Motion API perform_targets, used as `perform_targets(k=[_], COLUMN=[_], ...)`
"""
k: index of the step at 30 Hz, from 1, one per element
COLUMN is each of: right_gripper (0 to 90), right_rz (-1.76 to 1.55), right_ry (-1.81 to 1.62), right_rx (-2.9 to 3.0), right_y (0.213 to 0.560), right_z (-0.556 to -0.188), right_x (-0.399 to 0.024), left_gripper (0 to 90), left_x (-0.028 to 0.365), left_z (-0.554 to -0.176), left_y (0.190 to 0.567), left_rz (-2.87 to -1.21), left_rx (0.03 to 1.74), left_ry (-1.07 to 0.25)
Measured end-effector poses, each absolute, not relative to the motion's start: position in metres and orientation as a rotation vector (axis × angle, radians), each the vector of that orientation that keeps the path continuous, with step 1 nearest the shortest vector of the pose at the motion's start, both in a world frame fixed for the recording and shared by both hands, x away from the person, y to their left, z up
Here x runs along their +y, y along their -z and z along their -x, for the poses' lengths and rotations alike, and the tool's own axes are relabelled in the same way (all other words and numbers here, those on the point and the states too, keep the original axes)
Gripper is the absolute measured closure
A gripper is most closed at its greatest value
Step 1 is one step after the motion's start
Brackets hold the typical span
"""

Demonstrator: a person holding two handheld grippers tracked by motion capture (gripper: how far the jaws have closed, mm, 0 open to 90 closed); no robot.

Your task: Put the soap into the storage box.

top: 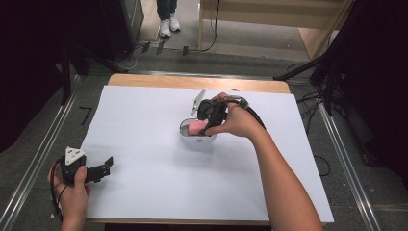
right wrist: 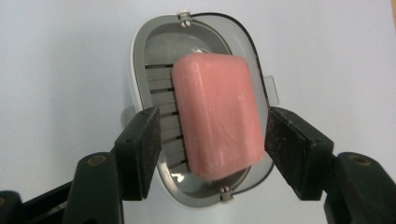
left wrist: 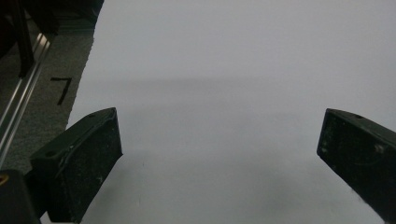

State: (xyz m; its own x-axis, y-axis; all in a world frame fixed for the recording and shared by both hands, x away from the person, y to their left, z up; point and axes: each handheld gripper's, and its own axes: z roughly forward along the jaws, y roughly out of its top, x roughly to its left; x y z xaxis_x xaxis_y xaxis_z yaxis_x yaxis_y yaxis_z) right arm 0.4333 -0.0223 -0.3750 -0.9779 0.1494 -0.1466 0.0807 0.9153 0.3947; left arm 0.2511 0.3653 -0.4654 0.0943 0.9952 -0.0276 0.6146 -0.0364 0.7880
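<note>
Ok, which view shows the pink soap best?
The right gripper view: the pink soap sits close up in the soap dish. The high view shows the soap small, half hidden by the right hand.

Black two-jaw grippers [top: 107,165], grey triangular plates, trailing black cables, bare forearms.

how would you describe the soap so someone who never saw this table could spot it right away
Start at the white sheet covering the table; right of its middle sits a small oval white dish with a grey slatted inside. The soap rests in that dish, between the right gripper's jaws. It is a rounded pink bar, the one coloured thing on the sheet.
</note>
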Motion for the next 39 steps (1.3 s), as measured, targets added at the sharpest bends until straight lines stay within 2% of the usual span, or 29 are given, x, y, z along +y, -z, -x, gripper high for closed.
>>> perform_targets(k=[10, 21, 26, 31, 33, 39], right_gripper=[35.7, 29.5, 17.1, 11.2, 3.0, 0.0], right_rz=[-0.31, -0.506, -0.618, -0.725, -0.775, -0.903], right_ry=[-0.607, -0.629, -0.618, -0.667, -0.686, -0.711], right_rx=[2.888, 2.864, 2.81, 2.752, 2.734, 2.657], right_y=[0.378, 0.392, 0.4, 0.408, 0.412, 0.427], right_z=[-0.429, -0.415, -0.405, -0.392, -0.387, -0.368], right_x=[-0.053, -0.085, -0.097, -0.113, -0.119, -0.141], left_gripper=[0.1, 0.1, 0.1, 0.1, 0.1, 0.1], left_x=[0.365, 0.365, 0.365, 0.365, 0.365, 0.365], left_z=[-0.251, -0.251, -0.251, -0.251, -0.251, -0.251], left_y=[0.465, 0.465, 0.465, 0.465, 0.465, 0.465], left_rz=[-1.726, -1.729, -1.731, -1.729, -1.728, -1.73], left_rx=[1.593, 1.594, 1.594, 1.594, 1.595, 1.592], left_ry=[-0.747, -0.752, -0.752, -0.753, -0.754, -0.759])
